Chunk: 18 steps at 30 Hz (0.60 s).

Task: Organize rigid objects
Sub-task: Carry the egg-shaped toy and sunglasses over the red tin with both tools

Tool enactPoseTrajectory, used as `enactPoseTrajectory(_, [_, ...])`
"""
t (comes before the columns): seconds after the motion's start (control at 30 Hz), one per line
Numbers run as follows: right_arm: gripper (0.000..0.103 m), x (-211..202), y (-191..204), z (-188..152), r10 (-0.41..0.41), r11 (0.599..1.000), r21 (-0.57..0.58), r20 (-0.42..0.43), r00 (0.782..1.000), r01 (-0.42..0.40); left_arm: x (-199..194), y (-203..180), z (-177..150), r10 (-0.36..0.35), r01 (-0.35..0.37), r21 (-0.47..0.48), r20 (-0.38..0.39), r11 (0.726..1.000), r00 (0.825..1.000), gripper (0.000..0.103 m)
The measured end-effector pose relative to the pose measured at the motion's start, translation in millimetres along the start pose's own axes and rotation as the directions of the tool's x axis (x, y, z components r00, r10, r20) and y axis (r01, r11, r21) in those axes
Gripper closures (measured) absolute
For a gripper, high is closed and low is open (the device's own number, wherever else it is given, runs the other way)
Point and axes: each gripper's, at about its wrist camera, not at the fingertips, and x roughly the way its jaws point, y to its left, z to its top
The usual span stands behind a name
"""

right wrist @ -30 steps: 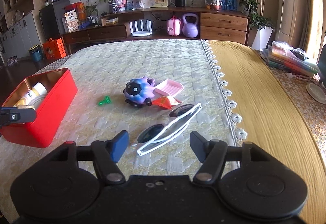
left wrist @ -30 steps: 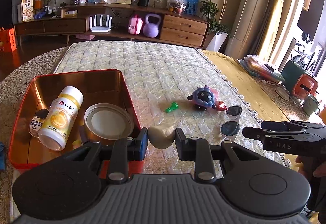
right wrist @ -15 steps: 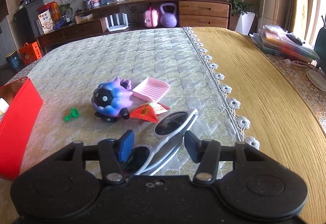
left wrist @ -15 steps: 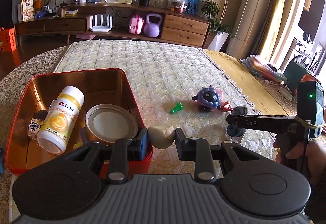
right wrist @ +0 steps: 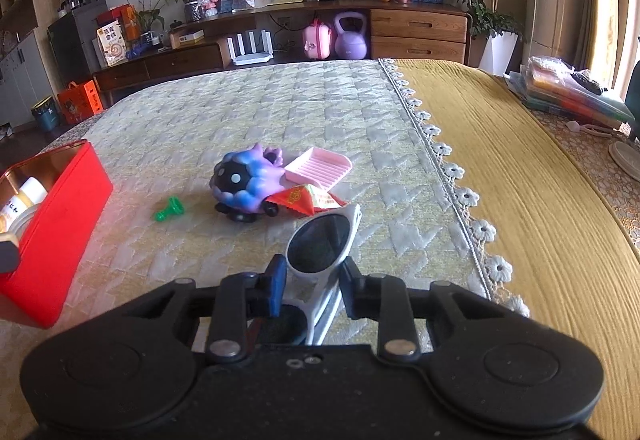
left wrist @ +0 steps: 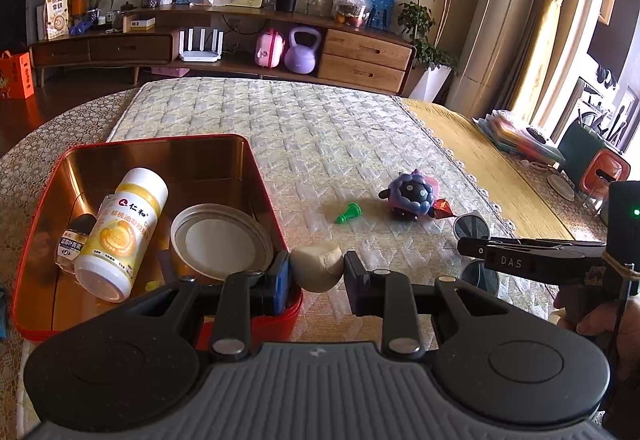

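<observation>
My left gripper (left wrist: 316, 274) is shut on a beige rounded stone-like object (left wrist: 316, 267), held by the near right corner of the red tin box (left wrist: 256, 155). The box holds a yellow-white bottle (left wrist: 120, 232), a small vial (left wrist: 74, 242) and a round lid (left wrist: 222, 240). My right gripper (right wrist: 311, 286) is shut on white-framed sunglasses (right wrist: 324, 244), which rest on the quilted cloth. The right gripper also shows in the left wrist view (left wrist: 532, 256), over the sunglasses (left wrist: 470, 226).
On the cloth lie a purple-blue spiky toy (right wrist: 246, 181), a green plastic piece (right wrist: 170, 211), a pink ridged tray (right wrist: 318, 167) and a red wrapper (right wrist: 304, 199). The red box (right wrist: 60, 211) stands to the left. A yellow cloth (right wrist: 520, 179) covers the right side.
My right gripper moved forward over the sunglasses and closed its fingers on them. My left gripper kept its hold on the beige object and barely moved.
</observation>
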Motion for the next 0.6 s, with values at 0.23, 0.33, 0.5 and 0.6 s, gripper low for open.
enactPoseTrajectory(0.23, [0.097, -34.3, 8.9, -5.1, 0.051, 0.998, -0.036, 0.032, 0.998, -0.05, -7.0, 1.7, -2.7, 0.013, -0.013, -0.01, 0.006, 1.0, 1.0, 0.075])
enactPoseTrajectory(0.33, [0.097, -45.8, 10.6, -6.2, 0.064, 0.997, -0.037, 0.042, 0.997, -0.062, -13.0, 3.1, -2.0, 0.015, -0.015, -0.019, 0.011, 1.0, 1.0, 0.075])
enactPoseTrajectory(0.5, [0.097, -66.4, 13.8, -2.7, 0.088, 0.996, -0.034, 0.062, 0.994, -0.086, -27.6, 6.3, 0.2, 0.014, -0.014, -0.022, 0.034, 1.0, 0.999, 0.075])
enactPoseTrajectory(0.6, [0.097, -79.0, 20.3, 0.9, 0.115, 0.993, -0.037, 0.071, 0.991, -0.113, -35.9, 8.3, 1.8, 0.012, -0.011, -0.025, 0.041, 1.0, 0.999, 0.075])
